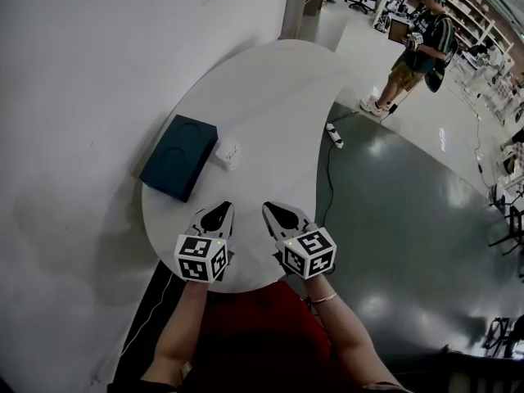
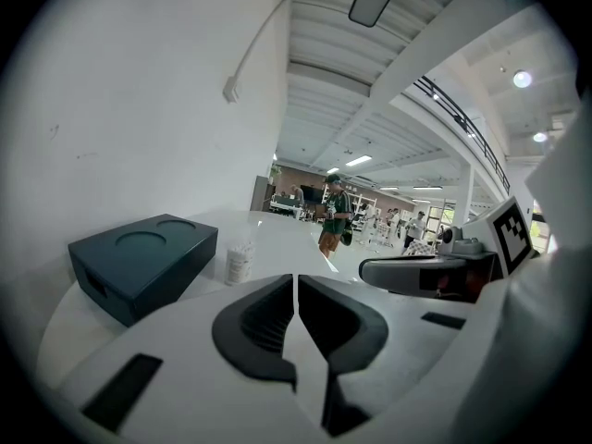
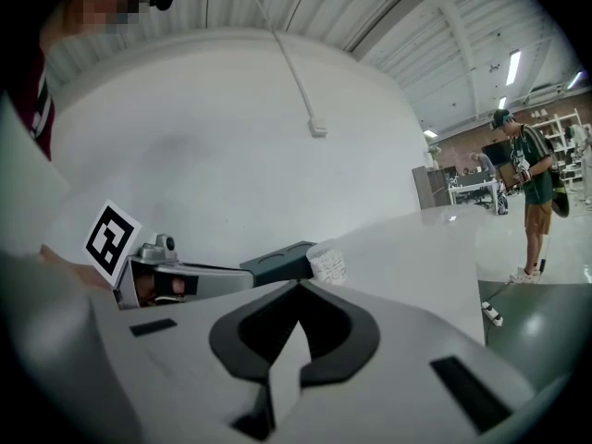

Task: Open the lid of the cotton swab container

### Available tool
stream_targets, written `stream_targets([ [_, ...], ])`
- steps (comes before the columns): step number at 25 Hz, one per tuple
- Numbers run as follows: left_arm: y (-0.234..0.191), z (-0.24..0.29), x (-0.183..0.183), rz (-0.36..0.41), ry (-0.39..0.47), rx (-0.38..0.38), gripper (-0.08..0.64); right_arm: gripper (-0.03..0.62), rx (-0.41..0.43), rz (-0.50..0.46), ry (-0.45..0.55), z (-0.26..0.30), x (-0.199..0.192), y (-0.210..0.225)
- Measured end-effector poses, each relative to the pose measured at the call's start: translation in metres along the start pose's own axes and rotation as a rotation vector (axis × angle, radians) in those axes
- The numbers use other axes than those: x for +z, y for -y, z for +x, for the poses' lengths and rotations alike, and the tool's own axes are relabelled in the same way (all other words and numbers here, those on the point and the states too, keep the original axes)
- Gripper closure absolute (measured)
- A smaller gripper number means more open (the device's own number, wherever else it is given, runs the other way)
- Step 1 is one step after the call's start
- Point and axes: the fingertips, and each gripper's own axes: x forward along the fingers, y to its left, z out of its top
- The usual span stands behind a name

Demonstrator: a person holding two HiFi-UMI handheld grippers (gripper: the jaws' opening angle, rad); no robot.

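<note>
The cotton swab container [image 1: 227, 155] is a small clear tub with a lid, standing on the white table [image 1: 270, 88] just right of a dark box. It shows beyond the jaws in the left gripper view [image 2: 240, 260] and in the right gripper view [image 3: 326, 263]. My left gripper [image 1: 222, 211] hovers over the table's near edge, shut, with nothing between its jaws. My right gripper [image 1: 271, 211] sits beside it, also shut and empty. Both point toward the container from a short way off, neither touching it.
A dark teal box [image 1: 178, 156] with round recesses lies against the wall on the left. A power strip [image 1: 333, 134] with a cable lies on the grey floor right of the table. A person [image 1: 416, 51] stands far off at the back right.
</note>
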Motion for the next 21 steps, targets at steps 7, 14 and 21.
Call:
stream_targets([
  [7, -0.006, -0.010, -0.006, -0.004, 0.003, -0.003, 0.522, 0.577, -0.015, 0.003, 0.002, -0.003, -0.005, -0.007],
  [14, -0.008, -0.017, -0.007, -0.007, 0.008, 0.017, 0.522, 0.577, -0.014, 0.006, 0.012, -0.007, -0.007, -0.008],
  [21, -0.002, -0.019, 0.000, 0.020, 0.044, 0.044, 0.522, 0.577, -0.025, -0.011, 0.017, -0.015, -0.007, 0.001],
])
